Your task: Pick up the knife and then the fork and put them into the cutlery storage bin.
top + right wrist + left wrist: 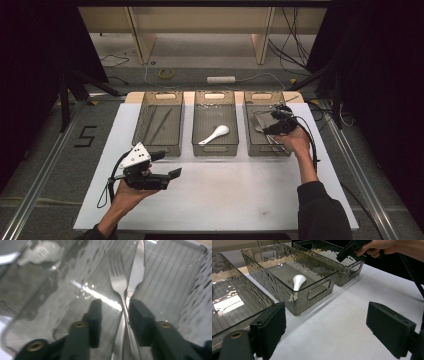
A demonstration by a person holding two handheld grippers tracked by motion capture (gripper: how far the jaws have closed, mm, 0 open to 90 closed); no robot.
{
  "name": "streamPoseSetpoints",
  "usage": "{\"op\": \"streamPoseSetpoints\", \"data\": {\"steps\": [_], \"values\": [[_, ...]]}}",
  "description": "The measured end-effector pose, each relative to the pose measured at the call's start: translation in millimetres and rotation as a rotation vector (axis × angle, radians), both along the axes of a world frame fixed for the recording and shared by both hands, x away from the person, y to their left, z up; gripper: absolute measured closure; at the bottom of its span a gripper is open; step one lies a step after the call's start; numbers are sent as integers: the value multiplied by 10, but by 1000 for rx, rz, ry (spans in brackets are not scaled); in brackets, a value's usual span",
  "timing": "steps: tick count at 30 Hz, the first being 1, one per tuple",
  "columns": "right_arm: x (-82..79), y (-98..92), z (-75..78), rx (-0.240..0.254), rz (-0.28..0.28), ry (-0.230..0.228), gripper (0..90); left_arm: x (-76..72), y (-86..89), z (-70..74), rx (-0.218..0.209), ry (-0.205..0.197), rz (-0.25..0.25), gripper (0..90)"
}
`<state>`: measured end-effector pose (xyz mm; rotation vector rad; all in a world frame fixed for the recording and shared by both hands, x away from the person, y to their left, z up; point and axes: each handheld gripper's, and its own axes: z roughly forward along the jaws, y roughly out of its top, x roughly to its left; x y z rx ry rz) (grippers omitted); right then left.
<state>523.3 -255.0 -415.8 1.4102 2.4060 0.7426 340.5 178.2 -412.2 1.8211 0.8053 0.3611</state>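
So nearest the person, the left gripper (pixel 172 175) hangs over the bare white mat (pixel 225 200) with its jaws wide and nothing between them, plenty of open room all around it. Its own view looks across the mat at the middle bin (pixel 312 293), where you get a nice close look at the white spoon (pixel 298 282) lying on the bin floor. The high view gives that spoon as a small shape.

Farther off, the right gripper (pixel 275 122) dips into the right bin (pixel 252 145). From above it's a dark blob over something shiny. The right gripper view sorts that out: a fork (pixel 117 280) and a knife (pixel 137 267) lie side by side on the ribbed bottom, their handles running down between the jaws, which stand partly apart. The fork's stem sits right against the right-hand pad; I can't tell if it's pressing. Handles are cut off at the frame's bottom.

The left bin (pixel 150 102) holds thin sticks, too faint to make out.
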Motion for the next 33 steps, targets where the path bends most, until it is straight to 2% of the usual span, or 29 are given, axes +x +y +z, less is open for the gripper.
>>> {"op": "streamPoseSetpoints", "data": {"steps": [5, 11, 14, 21, 27, 31, 33], "values": [[-96, -1, 92, 76, 10, -49, 474, 2, 2, -1, 1, 1, 0, 159], [-285, 45, 193, 169, 42, -118, 402, 0, -3, -3, 1, 2, 2, 159], [-400, 90, 232, 197, 70, -155, 386, -2, -5, -3, 0, 2, 2, 158], [-650, 183, 278, 259, 126, -208, 346, -2, -4, -3, -5, 4, 0, 159], [-841, 225, 303, 325, 141, -245, 315, 1, -3, -3, -8, 7, -3, 158], [-955, 266, 317, 346, 169, -269, 302, 0, -8, -5, -9, 8, -1, 158], [-1003, 295, 311, 342, 182, -282, 299, 1, -9, -5, -6, 9, -4, 158]]}}
